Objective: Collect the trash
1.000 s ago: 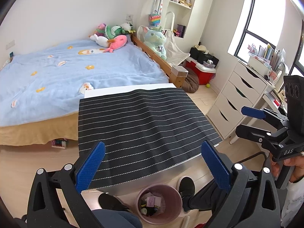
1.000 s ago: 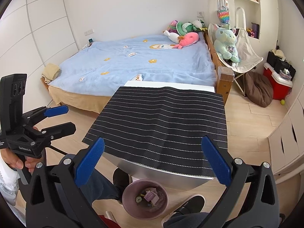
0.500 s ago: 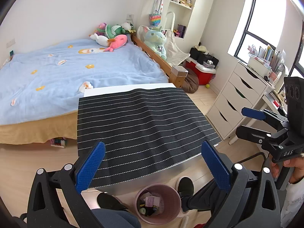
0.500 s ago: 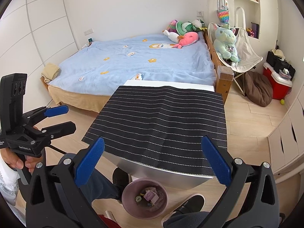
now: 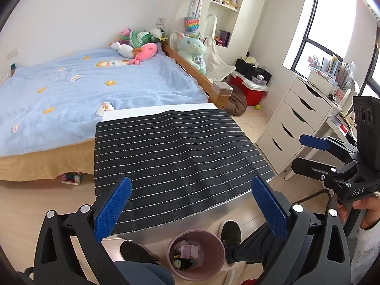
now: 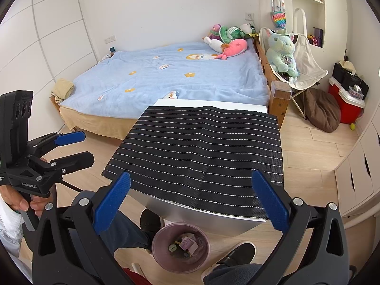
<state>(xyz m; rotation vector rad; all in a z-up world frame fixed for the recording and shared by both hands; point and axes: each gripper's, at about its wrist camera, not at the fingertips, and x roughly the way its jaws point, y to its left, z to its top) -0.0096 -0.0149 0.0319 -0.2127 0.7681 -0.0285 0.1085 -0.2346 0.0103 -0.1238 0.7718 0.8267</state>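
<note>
A pink waste bin [image 5: 171, 245] [image 6: 157, 237] stands on the floor below the near edge of a small table, between a person's two shoes. Inside it lie a purple wrapper [image 5: 188, 251] [image 6: 188, 242] and other scraps. The table carries a black mat with white stripes [image 5: 171, 152] [image 6: 201, 152], and nothing lies on the mat. My left gripper [image 5: 191, 207] [image 6: 83, 147] hangs open and empty above the mat's near edge. My right gripper [image 6: 191, 203] [image 5: 306, 153] is also open and empty, held off to the right of the left one.
A bed with a blue blanket [image 5: 83, 87] and plush toys lies behind the table. White drawers [image 5: 292, 130] stand at the right, with a red cooler [image 5: 251, 90] and a brown beanbag [image 6: 323, 109] by the wall. The person's shoes [image 5: 230, 232] and legs flank the bin.
</note>
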